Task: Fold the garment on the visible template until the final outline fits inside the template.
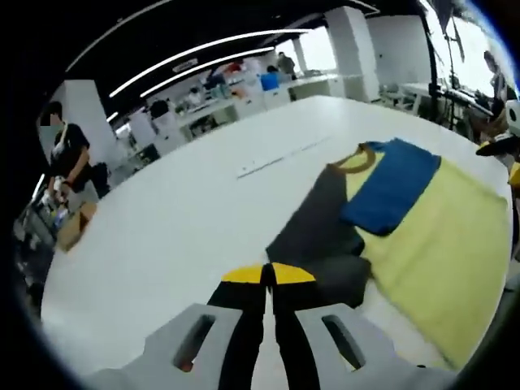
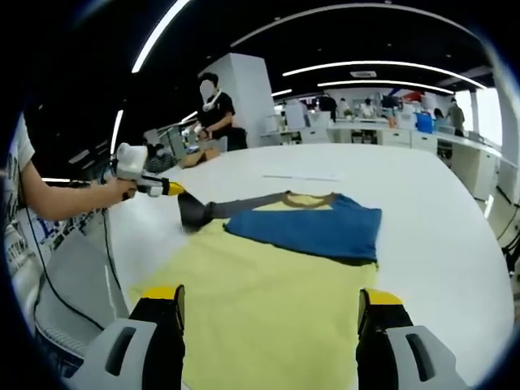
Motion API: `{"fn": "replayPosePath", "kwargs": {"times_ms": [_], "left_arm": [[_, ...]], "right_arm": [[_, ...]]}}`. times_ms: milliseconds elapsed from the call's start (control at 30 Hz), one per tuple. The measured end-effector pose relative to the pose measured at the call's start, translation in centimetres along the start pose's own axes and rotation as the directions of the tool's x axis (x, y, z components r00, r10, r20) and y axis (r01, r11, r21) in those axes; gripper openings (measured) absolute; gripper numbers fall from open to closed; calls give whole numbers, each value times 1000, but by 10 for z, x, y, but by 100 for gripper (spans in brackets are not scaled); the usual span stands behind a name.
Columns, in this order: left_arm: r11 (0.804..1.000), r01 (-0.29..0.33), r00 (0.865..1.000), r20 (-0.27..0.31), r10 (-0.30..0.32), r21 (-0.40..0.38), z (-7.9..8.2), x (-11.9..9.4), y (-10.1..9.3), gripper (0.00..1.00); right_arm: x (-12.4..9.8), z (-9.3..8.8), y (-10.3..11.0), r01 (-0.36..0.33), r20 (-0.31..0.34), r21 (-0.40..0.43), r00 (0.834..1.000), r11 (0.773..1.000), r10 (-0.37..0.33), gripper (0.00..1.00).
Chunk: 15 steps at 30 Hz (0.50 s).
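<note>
Left tongs (image 1: pixel 269 275) clamped on garment (image 2: pixel 276 276) sleeve (grey), right tongs (image 2: pixel 271 302) spread wide, white table (image 2: pixel 439 211)

Garment (image 2: pixel 268 301) lower hem cut off by right gripper view bottom edge; dark sleeve (image 1: pixel 321 244) end hidden behind closed left tongs (image 1: pixel 268 275); background people too small to tell.

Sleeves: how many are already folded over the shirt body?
1. The blue sleeve lies across the yellow body; the grey sleeve stretches outward, pinched by the left gripper.
</note>
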<state>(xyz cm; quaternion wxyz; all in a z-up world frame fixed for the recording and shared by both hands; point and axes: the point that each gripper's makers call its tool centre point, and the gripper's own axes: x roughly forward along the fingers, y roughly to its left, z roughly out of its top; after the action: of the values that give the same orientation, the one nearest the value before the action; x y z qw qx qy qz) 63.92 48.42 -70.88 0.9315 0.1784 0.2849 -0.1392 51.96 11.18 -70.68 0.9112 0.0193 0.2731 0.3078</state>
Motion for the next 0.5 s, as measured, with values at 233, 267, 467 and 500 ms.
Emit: {"fn": "replayPosePath", "kwargs": {"times_ms": [233, 267, 467, 500], "left_arm": [[993, -36, 995, -95, 25, -114, -51, -4, -7, 0], [993, -44, 993, -114, 31, -112, -58, -4, -8, 0], [994, -31, 991, -132, 16, -109, -69, -2, -13, 0], [994, -28, 991, -132, 13, -109, -69, -2, -13, 0]], "right_arm": [[1, -1, 1, 0, -7, -3, 1000, 1000, 0, 86], [1, -1, 1, 0, -7, -3, 1000, 1000, 0, 86], [0, -1, 0, 2, -6, -2, 1000, 1000, -2, 87], [0, -1, 0, 3, -6, -1, 1000, 1000, -3, 86]]}}
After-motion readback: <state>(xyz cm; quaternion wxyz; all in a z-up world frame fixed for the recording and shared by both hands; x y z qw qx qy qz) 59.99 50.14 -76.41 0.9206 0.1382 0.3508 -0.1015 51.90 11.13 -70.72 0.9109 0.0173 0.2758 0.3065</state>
